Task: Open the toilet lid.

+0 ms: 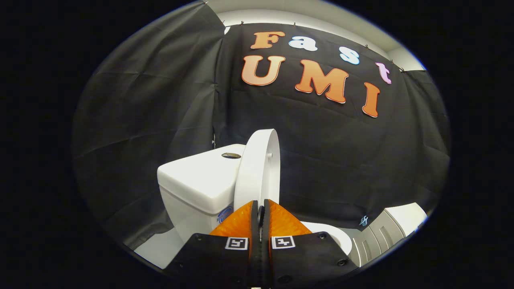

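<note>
Tool [261, 212] pinches the lid [257, 172] edge between both fingers, holding it near upright against the tank [196, 180] so it stays open.

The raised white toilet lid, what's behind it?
The white toilet lid, pinched edge-on by the gripper, stands before the white cistern with its round metal flush button. The lid covers the cistern's far end.

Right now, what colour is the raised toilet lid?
White, plain; the toilet lid shows best in the gripper view.
</note>
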A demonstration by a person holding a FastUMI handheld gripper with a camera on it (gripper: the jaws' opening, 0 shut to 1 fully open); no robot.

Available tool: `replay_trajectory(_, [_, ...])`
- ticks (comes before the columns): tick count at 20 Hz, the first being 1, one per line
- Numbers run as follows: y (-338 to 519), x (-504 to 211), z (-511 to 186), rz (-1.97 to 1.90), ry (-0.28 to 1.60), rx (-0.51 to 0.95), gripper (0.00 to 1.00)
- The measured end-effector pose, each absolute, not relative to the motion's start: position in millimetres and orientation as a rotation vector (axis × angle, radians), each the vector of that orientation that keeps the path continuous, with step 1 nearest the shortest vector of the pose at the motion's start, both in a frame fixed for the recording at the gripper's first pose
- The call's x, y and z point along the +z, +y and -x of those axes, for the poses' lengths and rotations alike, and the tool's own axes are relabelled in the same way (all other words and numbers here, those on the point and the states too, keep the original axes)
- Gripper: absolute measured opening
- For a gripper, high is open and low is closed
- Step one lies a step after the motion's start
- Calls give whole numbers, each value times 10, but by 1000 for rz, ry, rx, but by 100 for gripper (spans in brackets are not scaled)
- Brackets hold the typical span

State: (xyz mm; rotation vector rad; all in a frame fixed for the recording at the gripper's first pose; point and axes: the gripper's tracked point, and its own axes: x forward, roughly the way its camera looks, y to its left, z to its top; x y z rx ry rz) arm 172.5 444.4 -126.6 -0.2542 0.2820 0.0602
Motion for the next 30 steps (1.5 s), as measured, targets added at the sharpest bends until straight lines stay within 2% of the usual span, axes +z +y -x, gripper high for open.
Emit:
replay_trajectory(4, [4416, -1264, -1727, 210, 292, 51, 9])
replay_trajectory(5, [4447, -1288, -1729, 179, 304, 71, 12])
replay_trajectory(6, [4424, -1286, -1712, 156, 311, 73, 23])
replay_trajectory(8, [4437, -1231, -1728, 130, 308, 91, 30])
replay_trajectory(12, [4353, -1028, -1709, 116, 262, 111, 83])
replay_trajectory(13, [4308, -936, -1732, 112, 244, 115, 87])
replay_trajectory(21, [2750, -77, -2033, 160, 105, -37, 91])
replay_trajectory(30, [789, 603, -1305, 162, 10, -213, 91])
